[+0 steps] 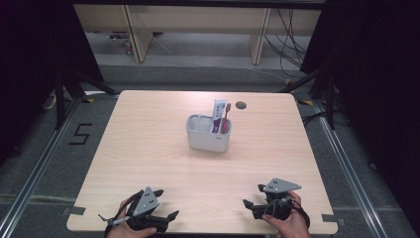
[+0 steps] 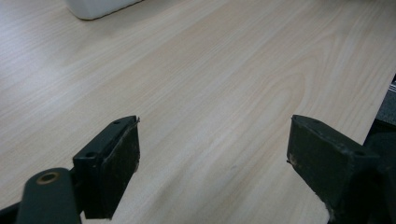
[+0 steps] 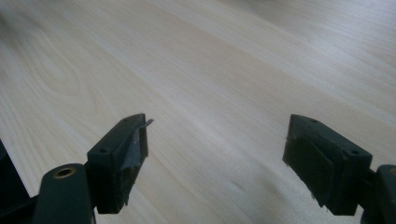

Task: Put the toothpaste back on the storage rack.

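A white two-compartment holder (image 1: 208, 132) stands near the middle of the wooden table (image 1: 148, 148). Its right compartment holds a toothpaste tube (image 1: 218, 115) and a red toothbrush (image 1: 226, 119); the left compartment looks empty. My left gripper (image 1: 166, 204) rests low at the table's front left, open, nothing between its jaws. My right gripper (image 1: 253, 195) sits at the front right, also open and empty. In the left gripper view the holder's base (image 2: 100, 7) shows at the top edge, far beyond the open gripper (image 2: 212, 140). The right gripper view has its open gripper (image 3: 217, 135) over bare wood.
A round cable hole (image 1: 241, 105) lies in the table's far edge behind the holder. Dark curtains flank the table, and a stand (image 1: 62, 94) is at the left. The table's near edge is just under both hands.
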A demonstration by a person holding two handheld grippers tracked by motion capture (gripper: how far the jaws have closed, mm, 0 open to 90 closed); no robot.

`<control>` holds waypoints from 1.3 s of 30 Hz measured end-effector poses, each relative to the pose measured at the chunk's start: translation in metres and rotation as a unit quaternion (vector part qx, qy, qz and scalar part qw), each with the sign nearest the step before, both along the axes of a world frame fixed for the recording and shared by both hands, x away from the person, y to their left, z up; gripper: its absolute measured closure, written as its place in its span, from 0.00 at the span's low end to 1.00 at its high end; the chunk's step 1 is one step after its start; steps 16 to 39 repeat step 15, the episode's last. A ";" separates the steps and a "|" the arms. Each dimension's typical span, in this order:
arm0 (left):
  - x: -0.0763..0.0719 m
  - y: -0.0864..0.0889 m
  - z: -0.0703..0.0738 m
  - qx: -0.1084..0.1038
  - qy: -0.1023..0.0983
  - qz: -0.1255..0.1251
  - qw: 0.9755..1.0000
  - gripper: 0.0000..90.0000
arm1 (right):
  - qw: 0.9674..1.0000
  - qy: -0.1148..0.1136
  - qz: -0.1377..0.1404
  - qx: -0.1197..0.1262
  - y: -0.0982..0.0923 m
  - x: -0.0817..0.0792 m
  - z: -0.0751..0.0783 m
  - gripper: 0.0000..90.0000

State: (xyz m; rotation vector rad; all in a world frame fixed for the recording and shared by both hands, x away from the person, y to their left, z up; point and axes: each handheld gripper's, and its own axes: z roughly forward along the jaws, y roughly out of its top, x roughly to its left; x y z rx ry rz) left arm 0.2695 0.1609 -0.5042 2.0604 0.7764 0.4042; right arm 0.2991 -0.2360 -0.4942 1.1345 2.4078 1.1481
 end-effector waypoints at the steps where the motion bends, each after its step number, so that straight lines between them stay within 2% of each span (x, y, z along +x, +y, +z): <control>1: -0.001 0.000 0.000 0.005 0.001 -0.001 1.000 0.18 | 1.000 0.000 0.000 0.000 0.000 0.000 0.000 0.25; 3: -0.002 0.000 -0.001 0.005 -0.001 0.001 1.000 0.18 | 1.000 0.000 0.000 -0.001 0.000 0.000 0.000 0.25; 4: -0.002 0.000 -0.001 0.008 -0.001 0.000 1.000 0.18 | 1.000 -0.005 0.008 -0.002 -0.001 0.002 0.000 0.25; 5: -0.001 0.001 -0.001 0.010 -0.002 -0.002 1.000 0.18 | 1.000 0.001 0.020 -0.002 -0.001 0.003 0.000 0.25; 7: -0.002 0.001 0.000 0.010 -0.001 0.000 1.000 0.18 | 1.000 0.001 0.022 -0.001 -0.001 0.003 -0.001 0.25; 9: -0.001 0.002 0.000 0.015 -0.002 -0.004 1.000 0.18 | 1.000 -0.004 0.014 -0.003 0.000 0.002 -0.001 0.25; 11: -0.002 0.001 -0.001 0.005 -0.003 0.002 1.000 0.18 | 1.000 -0.004 0.014 -0.003 0.000 0.002 -0.001 0.25; 12: -0.001 0.001 -0.001 0.005 -0.003 0.000 1.000 0.18 | 1.000 -0.009 0.005 -0.007 0.000 0.001 0.000 0.25; 15: -0.001 0.001 -0.002 0.003 -0.003 0.000 1.000 0.18 | 1.000 -0.001 0.006 -0.005 0.000 0.001 0.000 0.25; 39: -0.001 0.001 -0.002 0.003 -0.003 0.000 1.000 0.18 | 1.000 -0.001 0.006 -0.005 0.000 0.001 0.000 0.25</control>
